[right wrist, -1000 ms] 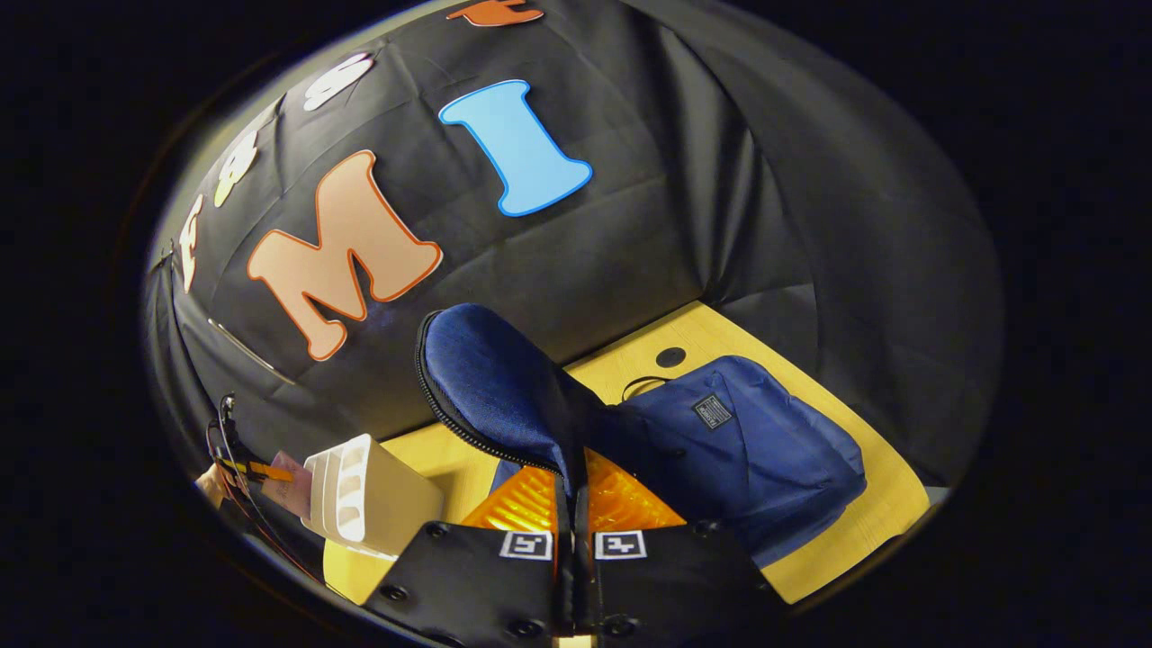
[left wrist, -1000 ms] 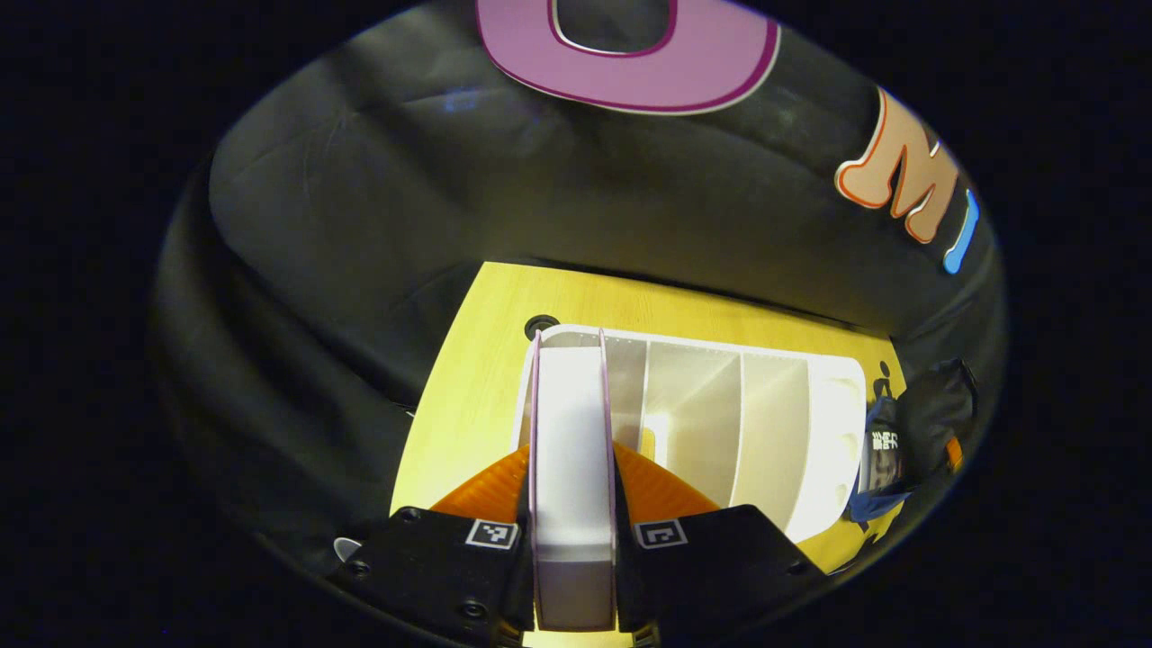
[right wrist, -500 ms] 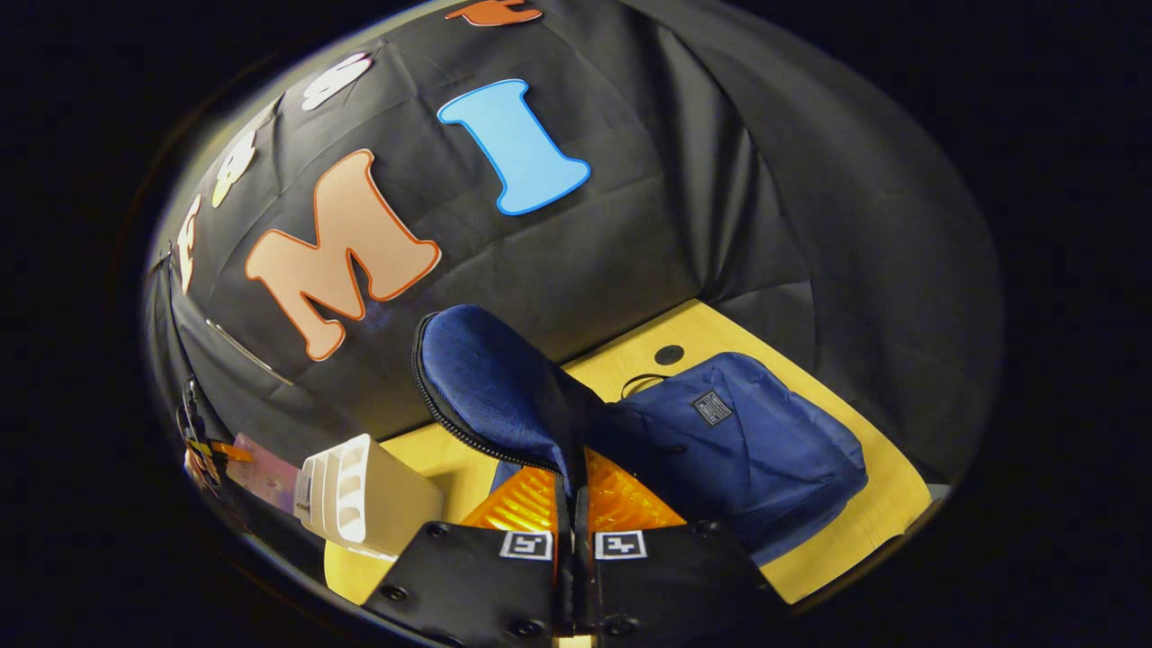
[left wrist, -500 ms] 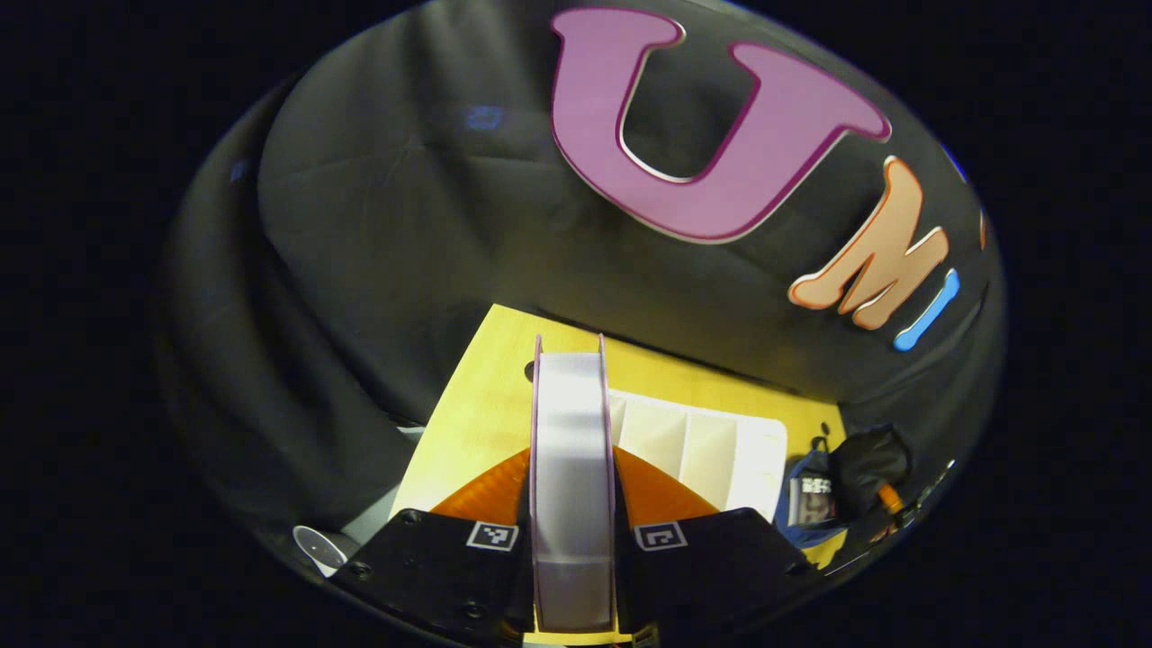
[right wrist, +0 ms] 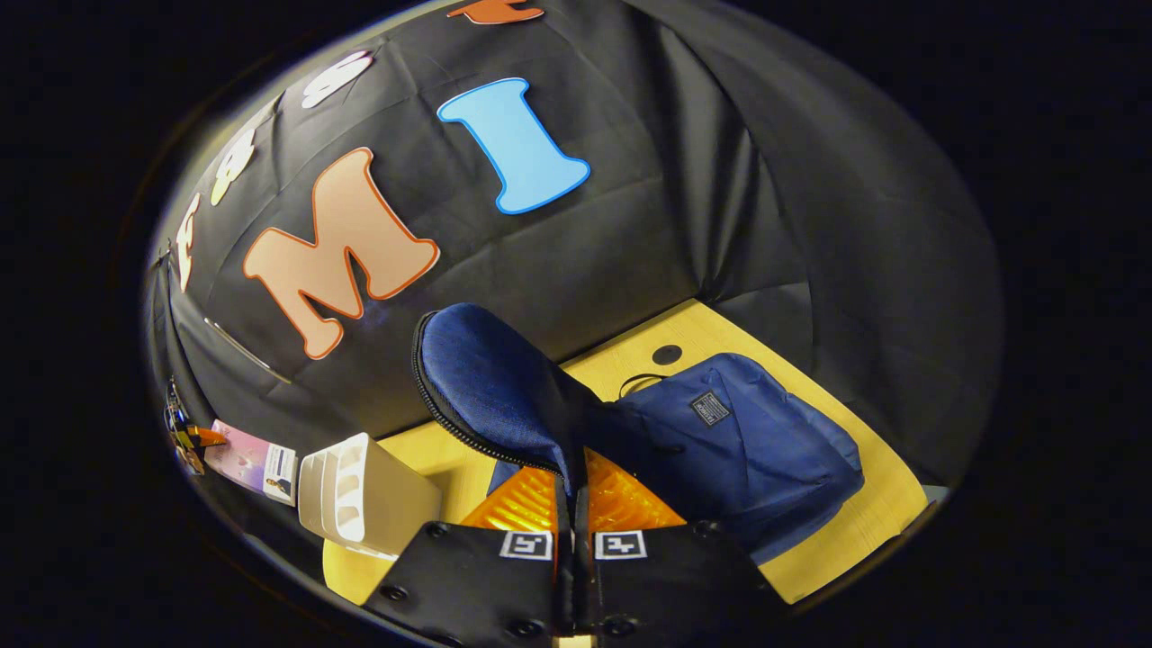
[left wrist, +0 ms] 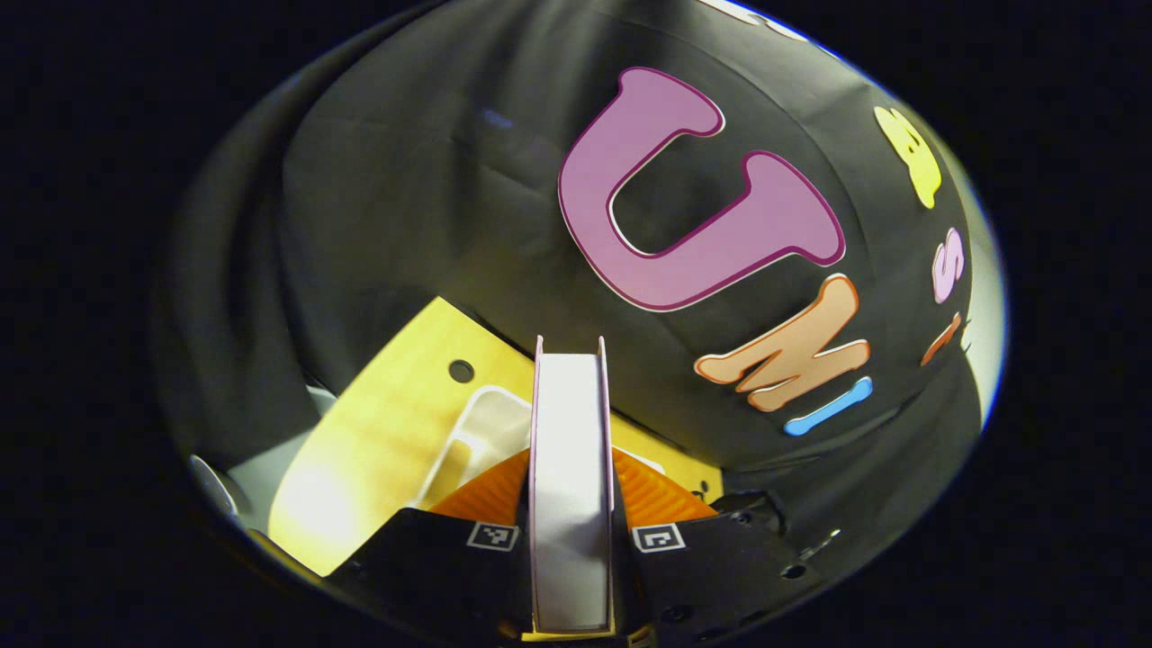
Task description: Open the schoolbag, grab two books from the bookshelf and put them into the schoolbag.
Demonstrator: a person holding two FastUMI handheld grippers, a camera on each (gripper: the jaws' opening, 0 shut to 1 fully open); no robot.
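Left gripper view: left claw [left wrist: 571, 504] clamped on a book [left wrist: 571, 468], one finger against each cover. Book stands edge-on between the fingers, white page block facing the camera, thin pinkish covers either side; it reaches from the claw's base up past the fingertips. Book is held above the table [left wrist: 378, 450]. White bookshelf [left wrist: 477, 432] sits on the table below and behind the book, partly hidden by it and by the left finger. A round hole in the tabletop lies just beyond the shelf's corner.

Right gripper view: right claw [right wrist: 574, 504] closed together on the schoolbag flap [right wrist: 490, 387], the fabric pinched between both fingers. The flap rises up and to the left from the fingertips, its zipper track running along the lower edge. The schoolbag [right wrist: 747, 450], blue, lies flat on the table [right wrist: 864, 522] just right of and beyond the claw, a small dark label on its front.

Same view, far left: the bookshelf [right wrist: 360, 495] stands on the table, well apart from the bag. Left of it, the book [right wrist: 256, 459] shows its cover, held off the table by the other claw [right wrist: 189, 436].
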